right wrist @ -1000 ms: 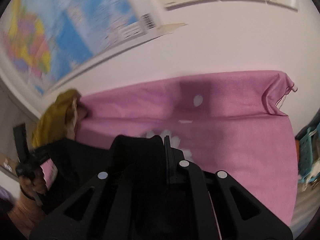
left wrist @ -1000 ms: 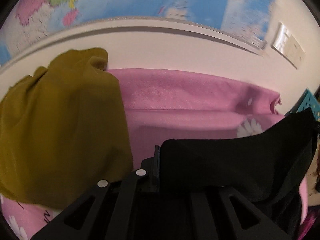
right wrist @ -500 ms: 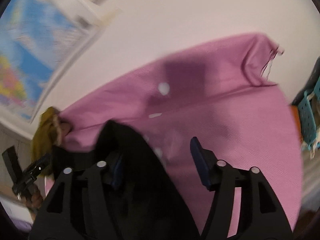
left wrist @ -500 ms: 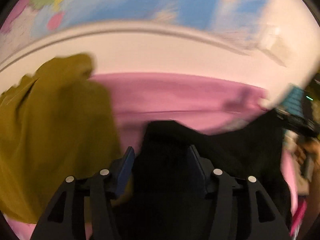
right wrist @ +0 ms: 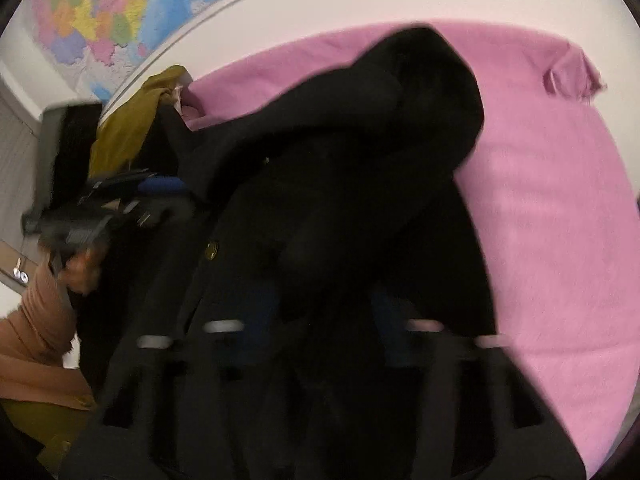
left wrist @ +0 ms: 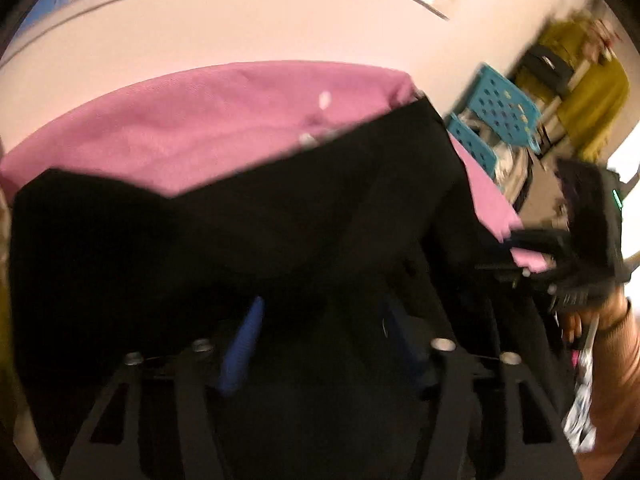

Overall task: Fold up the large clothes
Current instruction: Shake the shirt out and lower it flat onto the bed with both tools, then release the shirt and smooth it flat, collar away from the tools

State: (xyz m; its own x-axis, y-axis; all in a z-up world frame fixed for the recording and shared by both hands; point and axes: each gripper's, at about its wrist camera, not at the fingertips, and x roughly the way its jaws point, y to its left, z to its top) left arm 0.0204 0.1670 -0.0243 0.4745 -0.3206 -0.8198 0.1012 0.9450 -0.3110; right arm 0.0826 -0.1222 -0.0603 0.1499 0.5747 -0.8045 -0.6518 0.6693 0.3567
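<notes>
- Both grippers have dropped closer to the black garment (left wrist: 280, 216) since a second ago, when each was clamped on a raised edge of it; the wall map (right wrist: 100, 12) now fills less of each view.
- Left wrist view, from the left: the black garment is spread wide across the pink cloth (left wrist: 200, 120) that covers the surface under it.
- Left gripper (left wrist: 320, 320): its blue-padded fingers (left wrist: 244, 344) stand apart, closing, with black fabric lying between them; the pads do not visibly press on it.
- At the right edge of the same view, a teal perforated basket (left wrist: 500, 112) stands past the pink cloth, and a hand (left wrist: 576, 320) holds the other gripper.
- Right wrist view, from the left: a tan sleeve (right wrist: 40, 320) and a hand (right wrist: 80, 268) hold the left gripper, with a mustard-yellow garment (right wrist: 128, 128) bunched behind it against the wall.
- In the middle, the black garment is heaped in a rounded fold, with a brass-coloured button (right wrist: 211, 249) showing.
- Right gripper (right wrist: 320, 312): its fingers are blurred and dark, closing, with black fabric between them; whether they pinch it cannot be told.
- Pink cloth runs on to the right, with a rumpled corner (right wrist: 572, 76).
</notes>
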